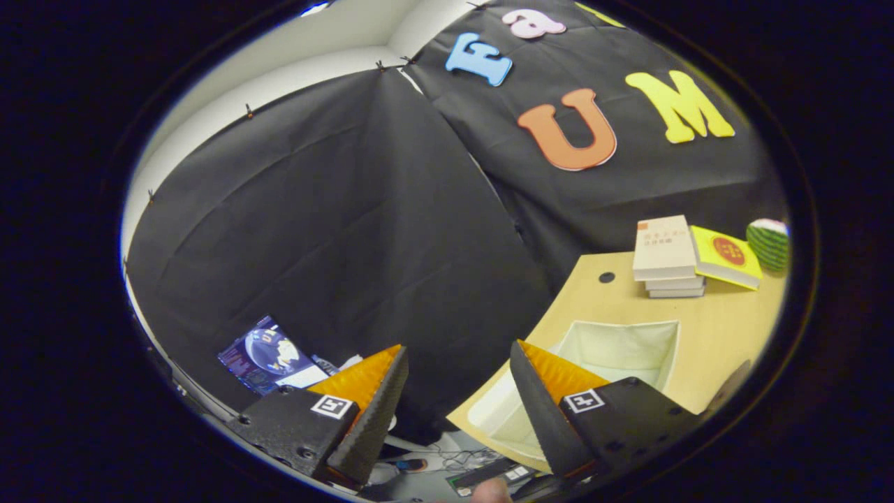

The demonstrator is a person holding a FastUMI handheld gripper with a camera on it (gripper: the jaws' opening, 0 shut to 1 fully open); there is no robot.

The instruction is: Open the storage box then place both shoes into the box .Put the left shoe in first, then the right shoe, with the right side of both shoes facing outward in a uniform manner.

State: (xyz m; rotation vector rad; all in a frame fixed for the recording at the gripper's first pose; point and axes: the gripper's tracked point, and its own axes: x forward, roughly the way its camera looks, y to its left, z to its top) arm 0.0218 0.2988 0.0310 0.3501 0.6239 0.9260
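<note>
fingers of the claw [457, 391] stand wide apart and hold nothing, with only dark booth cloth and floor clutter showing in the gap between them, so i judge it is hovering off to one side, free to begin rather than carrying anything. just past the right-hand finger sits the pale cream fabric storage box with a white lining [653, 328], resting on the light wooden surface [719, 328] close to its near corner; the finger covers part of its near end. its top already looks open, with the bare lining visible and no shoe inside, which suggests the opening step is either done or never needed much, though a folded-down flap near the finger may be a lid and i cannot tell. the box's long axis runs from the near corner by the finger away toward the stack of white books [663, 255], with its mouth facing up, a fair orientation for lowering shoes in lengthwise. a yellow book [726, 257] leans against that stack, and a green striped watermelon-like ball [768, 243] lies just beyond it, all well apart from the box and likely just set dressing. beyond the left-hand finger, low on the floor, lies a dark blue glossy picture of a globe [265, 353].
</note>
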